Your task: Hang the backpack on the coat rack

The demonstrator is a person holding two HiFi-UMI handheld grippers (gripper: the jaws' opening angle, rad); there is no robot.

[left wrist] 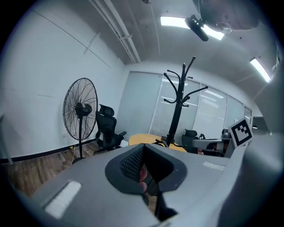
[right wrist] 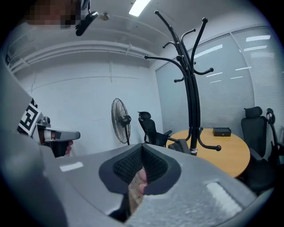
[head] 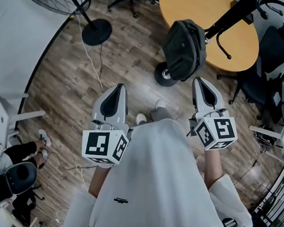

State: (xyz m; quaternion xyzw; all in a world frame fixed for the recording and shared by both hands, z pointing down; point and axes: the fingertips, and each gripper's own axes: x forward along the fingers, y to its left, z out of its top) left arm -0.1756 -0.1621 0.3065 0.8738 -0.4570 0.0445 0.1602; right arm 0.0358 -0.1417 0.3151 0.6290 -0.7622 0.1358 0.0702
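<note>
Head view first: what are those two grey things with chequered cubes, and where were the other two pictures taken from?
No robot here: a person holds hand tongs, one pair per hand. The head view comes from a camera on the person's head, looking down. The left tongs and right tongs point forward, each bearing a marker cube that is part of the tool. The other two pictures come from a camera riding on each pair, looking along its jaws. Both pairs are shut and hold nothing. Ahead, the dark backpack hangs on the black coat rack, beside a round wooden table. A floor fan stands further left on the wood floor.
</note>
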